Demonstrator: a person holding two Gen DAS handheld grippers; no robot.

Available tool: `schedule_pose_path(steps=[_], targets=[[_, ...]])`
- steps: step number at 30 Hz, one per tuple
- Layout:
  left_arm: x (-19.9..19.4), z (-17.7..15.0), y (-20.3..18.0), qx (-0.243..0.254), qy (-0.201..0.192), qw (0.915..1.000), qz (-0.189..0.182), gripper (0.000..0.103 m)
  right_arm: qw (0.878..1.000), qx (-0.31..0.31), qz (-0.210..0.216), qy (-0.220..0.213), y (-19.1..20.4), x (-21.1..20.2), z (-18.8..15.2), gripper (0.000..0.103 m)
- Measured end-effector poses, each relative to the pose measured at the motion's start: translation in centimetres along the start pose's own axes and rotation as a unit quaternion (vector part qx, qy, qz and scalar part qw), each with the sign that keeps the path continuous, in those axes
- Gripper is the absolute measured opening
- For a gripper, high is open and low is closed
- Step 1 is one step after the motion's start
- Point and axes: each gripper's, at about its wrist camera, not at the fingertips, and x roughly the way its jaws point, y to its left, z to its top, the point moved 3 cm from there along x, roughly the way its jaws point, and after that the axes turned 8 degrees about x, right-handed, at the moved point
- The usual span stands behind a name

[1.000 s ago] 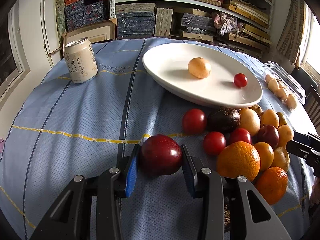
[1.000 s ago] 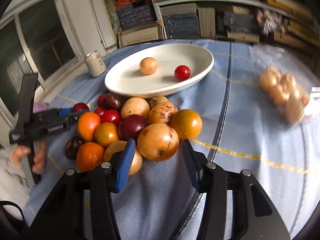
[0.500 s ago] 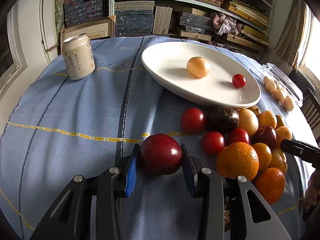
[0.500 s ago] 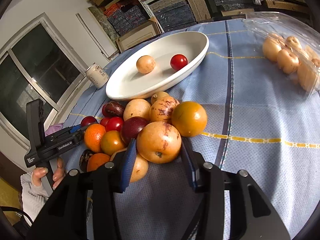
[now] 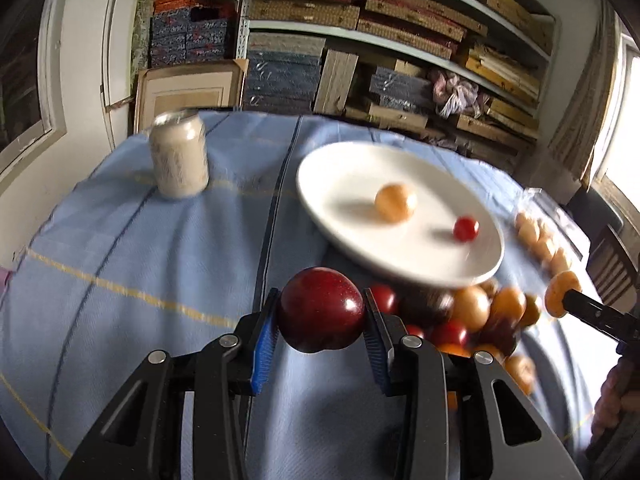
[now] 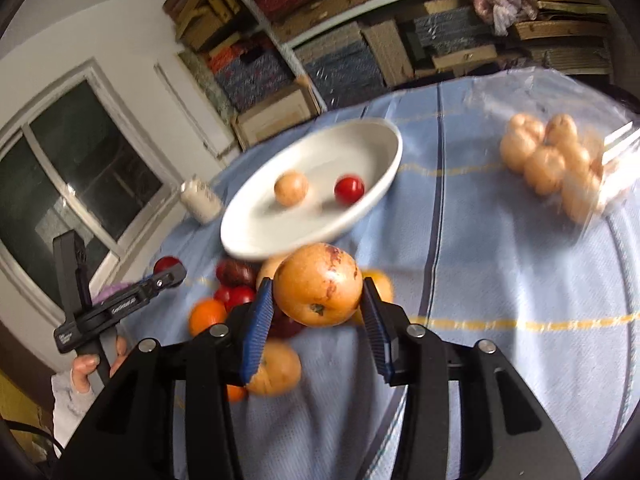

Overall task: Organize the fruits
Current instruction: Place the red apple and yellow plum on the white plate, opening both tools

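Cluttered shelves behind; surface under blue cloth (image 5: 160, 264). Left gripper (image 5: 320, 316) clenched on dark red plum (image 5: 322, 308), frame centre, clear of cloth. Right gripper (image 6: 318, 300) clamped on speckled yellow fruit (image 6: 318, 284), above fruit pile (image 6: 240, 300). Both likely bound for white plate (image 5: 344, 176), upper centre, just beyond, holding small orange fruit, cherry tomato.

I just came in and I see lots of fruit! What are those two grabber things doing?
A person is sorting fruit with a gripper in each hand. The left gripper is clamped on a dark red plum, and the right gripper on a spotted yellow-orange fruit. The white plate holds a small orange fruit and a cherry tomato. The fruit pile waits on the blue tablecloth.
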Motion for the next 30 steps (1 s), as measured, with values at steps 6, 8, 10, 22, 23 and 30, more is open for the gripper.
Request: schedule_pose_path(steps=[6,8,10,22,23,30], targets=[[2.2,4.8,-2.0,0.004,-0.007,1.0,0.002,0.04,1.0,-0.016,-0.002,0.003,3.4,3.6,3.7,0.043],[3.8,5.6,-2.6,0.0,-0.001,1.0,0.004,0.04,1.0,-0.021,-0.005,0.011,4.2,5.8,4.0,0.043],[5.2,5.9,-2.8,-0.005,0.007,0.9999,0.007,0.04,1.0,-0.024,-0.01,0.015,4.7,7.3,4.2,0.043],[8.6,5.4,-2.4,0.005,0.032,0.9993,0.016,0.044,0.994,-0.079,-0.074,0.02,4.3,10.5,3.6,0.047],[8.3,5.6,-2.3,0.004,0.028,0.9994,0.018,0.05,0.995,-0.076,-0.069,0.015,4.2,9.9,3.8,0.049],[1.9,6.6,-1.7,-0.021,-0.028,0.9994,0.01,0.067,0.994,-0.088,-0.036,-0.06,6.5,2.0,4.5,0.065]])
